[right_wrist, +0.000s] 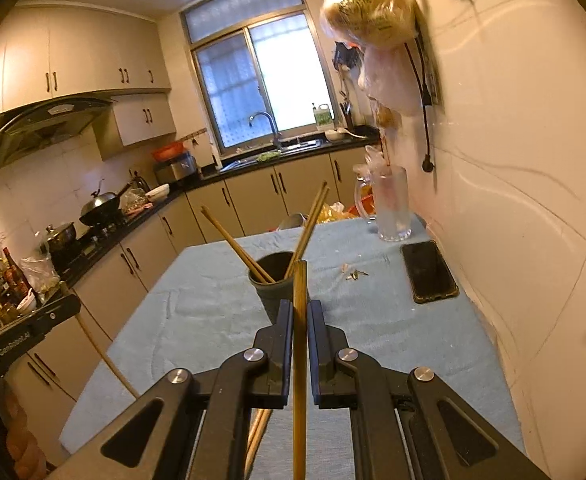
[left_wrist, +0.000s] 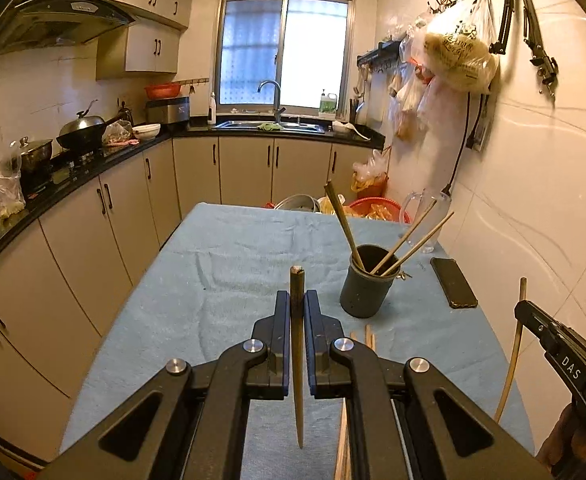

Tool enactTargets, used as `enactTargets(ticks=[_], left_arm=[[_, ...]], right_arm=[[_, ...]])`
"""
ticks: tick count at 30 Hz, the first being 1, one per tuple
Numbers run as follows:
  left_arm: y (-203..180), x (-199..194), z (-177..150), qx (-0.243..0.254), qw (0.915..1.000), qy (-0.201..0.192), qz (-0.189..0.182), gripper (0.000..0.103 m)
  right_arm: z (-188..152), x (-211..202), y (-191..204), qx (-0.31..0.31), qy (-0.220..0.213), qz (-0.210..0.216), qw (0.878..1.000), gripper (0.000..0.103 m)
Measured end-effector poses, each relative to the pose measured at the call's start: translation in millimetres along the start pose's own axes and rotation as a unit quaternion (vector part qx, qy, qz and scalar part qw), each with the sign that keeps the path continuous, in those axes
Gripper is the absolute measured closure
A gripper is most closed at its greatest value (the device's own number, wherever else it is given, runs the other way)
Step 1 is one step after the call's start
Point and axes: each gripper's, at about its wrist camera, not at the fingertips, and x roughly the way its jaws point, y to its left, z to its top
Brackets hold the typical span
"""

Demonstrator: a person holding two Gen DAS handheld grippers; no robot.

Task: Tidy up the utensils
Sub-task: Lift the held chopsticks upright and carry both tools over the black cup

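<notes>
A dark cup holding several chopsticks stands on the blue cloth table. My left gripper is shut on a dark chopstick, held upright above the table, left of the cup. My right gripper is shut on a light wooden chopstick, just in front of the cup. The right gripper also shows in the left wrist view with its chopstick. Loose chopsticks lie on the cloth near the cup; they also show in the right wrist view.
A black phone lies right of the cup by the wall. A glass pitcher stands at the far right corner. Small scraps lie on the cloth. Kitchen counters and cabinets run along the left.
</notes>
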Motion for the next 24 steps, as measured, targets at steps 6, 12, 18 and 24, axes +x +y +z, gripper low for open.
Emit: enactTargets(ticks=[6,12,18,24], left_arm=[[3.6,-9.5,5.4,-0.014,0.9997,0.001,-0.022,0.096],[1.5,-24.6,14.6,-0.014,0.9994,-0.027,-0.018,0.096],[0.2,-28.1,25.0,-0.012,0.9990,-0.039,-0.018,0.096],[-0.1,-25.4,36.7,-0.012,0.9986,-0.048,-0.019,0.096]], right_arm=[[3.4,-13.9,2.7,0.000,-0.015,0.007,1.000,0.095],[11.7,-23.0,5.7,-0.003,-0.028,0.012,1.000,0.095],[20.0,-27.7,10.4,-0.005,-0.043,0.019,0.999,0.095],[30.2,-26.0,15.4,-0.010,-0.050,0.024,0.998,0.095]])
